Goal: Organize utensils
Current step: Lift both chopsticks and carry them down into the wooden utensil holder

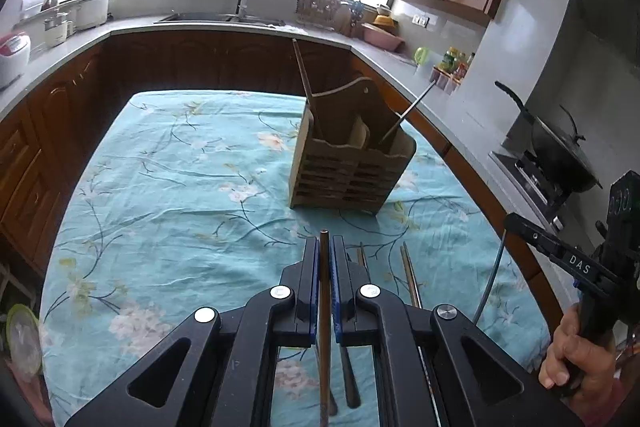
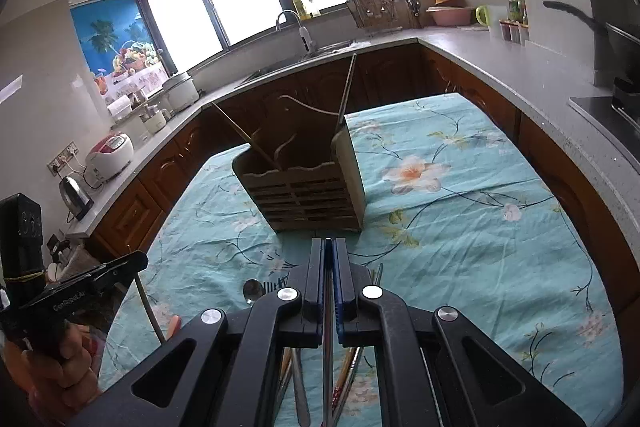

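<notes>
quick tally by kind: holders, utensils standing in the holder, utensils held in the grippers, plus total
wooden holder: 1
utensils standing in it: 2 (standing brown chopstick, standing metal stick)
utensils clamped: 2 (held brown chopstick in left gripper, held silvery utensil in right gripper)
total: 5
The loose pile under the grippers is partly hidden and is not counted.

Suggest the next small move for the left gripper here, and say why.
Probably carry it forward over the wooden holder and lower the brown chopstick into a compartment. The left gripper is shut on that chopstick, above the blue cloth, and the holder stands just ahead with two sticks already in it.
</notes>
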The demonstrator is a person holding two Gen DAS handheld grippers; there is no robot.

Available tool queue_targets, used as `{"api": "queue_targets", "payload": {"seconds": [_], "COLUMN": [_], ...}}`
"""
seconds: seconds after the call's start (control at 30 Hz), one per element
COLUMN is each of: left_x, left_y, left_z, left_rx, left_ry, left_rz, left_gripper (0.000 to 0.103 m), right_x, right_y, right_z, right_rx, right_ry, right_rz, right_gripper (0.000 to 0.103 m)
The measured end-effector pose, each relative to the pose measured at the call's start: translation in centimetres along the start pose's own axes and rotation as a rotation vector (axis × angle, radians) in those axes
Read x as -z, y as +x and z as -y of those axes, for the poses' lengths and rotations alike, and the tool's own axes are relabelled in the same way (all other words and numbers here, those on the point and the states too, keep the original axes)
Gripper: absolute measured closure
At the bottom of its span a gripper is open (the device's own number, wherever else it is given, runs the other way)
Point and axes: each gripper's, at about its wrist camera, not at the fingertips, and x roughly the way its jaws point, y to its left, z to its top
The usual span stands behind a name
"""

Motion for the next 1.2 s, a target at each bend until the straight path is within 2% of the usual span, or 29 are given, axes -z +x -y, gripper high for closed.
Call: {"api": "queue_targets", "payload": {"seconds": [0.57, 1.0, 1.2], "left_x": [-0.7, -2.7, -4.1], "left_y": [-3.4, -3.5, -2.6], "left_z": [-1.2, -2.2, -2.4], "left_rx": [0.013, 0.051, 0.059], "left_ry": [-0.05, -0.126, -0.148], "left_rz": [0.111, 0.229, 0.269], "left_gripper": [0.099, 0.099, 0.099], "right_x": [-1.5, -3.7, -5.9], "right_y": [-2.4, -2.9, -3.1], "right_z": [-1.2, -1.0, -0.7], "right_rx": [-0.017, -0.024, -0.029], "right_ry": [-0.016, -0.004, 0.016], "right_rz": [0.088, 0.15, 0.202], "right_gripper": [0.1, 0.1, 0.1]}}
